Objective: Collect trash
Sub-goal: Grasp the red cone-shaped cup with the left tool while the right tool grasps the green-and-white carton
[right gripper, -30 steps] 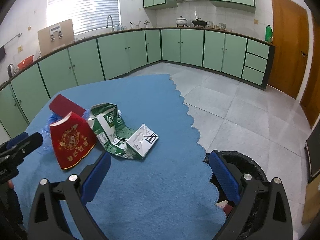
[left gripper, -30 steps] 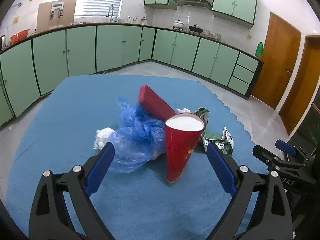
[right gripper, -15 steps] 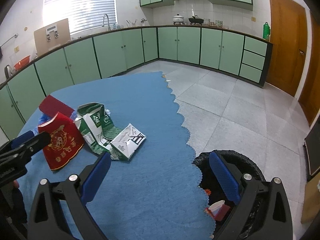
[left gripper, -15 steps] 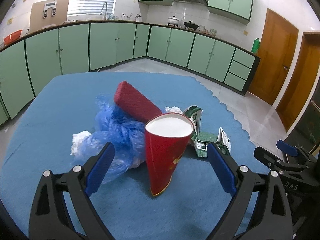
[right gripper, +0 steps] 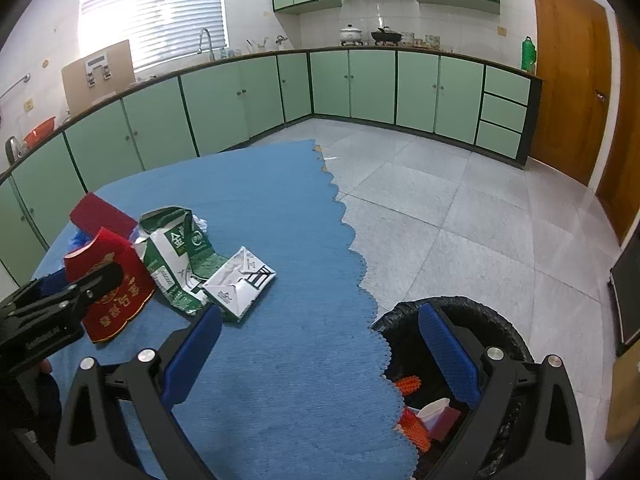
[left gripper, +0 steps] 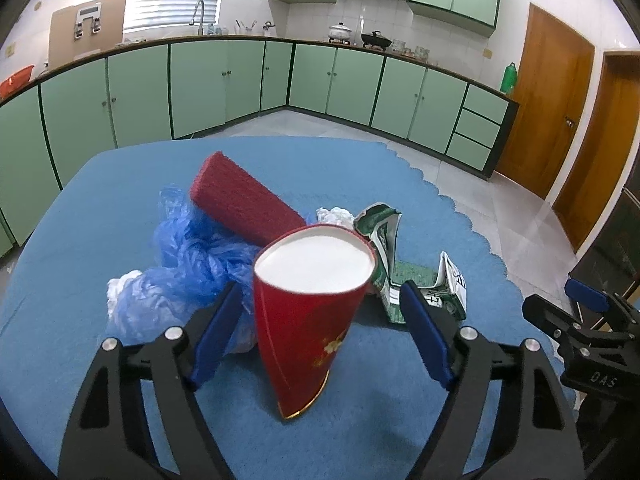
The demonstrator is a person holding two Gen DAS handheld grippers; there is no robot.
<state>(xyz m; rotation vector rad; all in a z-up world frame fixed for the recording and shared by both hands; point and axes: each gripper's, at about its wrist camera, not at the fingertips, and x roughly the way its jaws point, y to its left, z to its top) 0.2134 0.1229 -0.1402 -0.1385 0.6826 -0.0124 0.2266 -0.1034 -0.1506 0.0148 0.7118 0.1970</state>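
Green cabinets (right gripper: 352,84) along walls; wooden door (right gripper: 572,76) right; pot (right gripper: 351,34) on counter; window blinds (right gripper: 152,8).

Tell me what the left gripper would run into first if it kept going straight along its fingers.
Most likely the red paper cup. It stands between the closing jaws of the left gripper, neither pad pressing it yet. The blue plastic bag sits just left of that line, though depth is hard to judge.

Left gripper (left gripper: 320,332) jaws closing, the flattened red paper box (left gripper: 308,304) between them, neither pad touching. Crumpled blue plastic bag (left gripper: 188,264) crowds the left jaw; torn green carton (left gripper: 384,248) sits beyond the right. Bare blue tablecloth (left gripper: 380,408) beneath.
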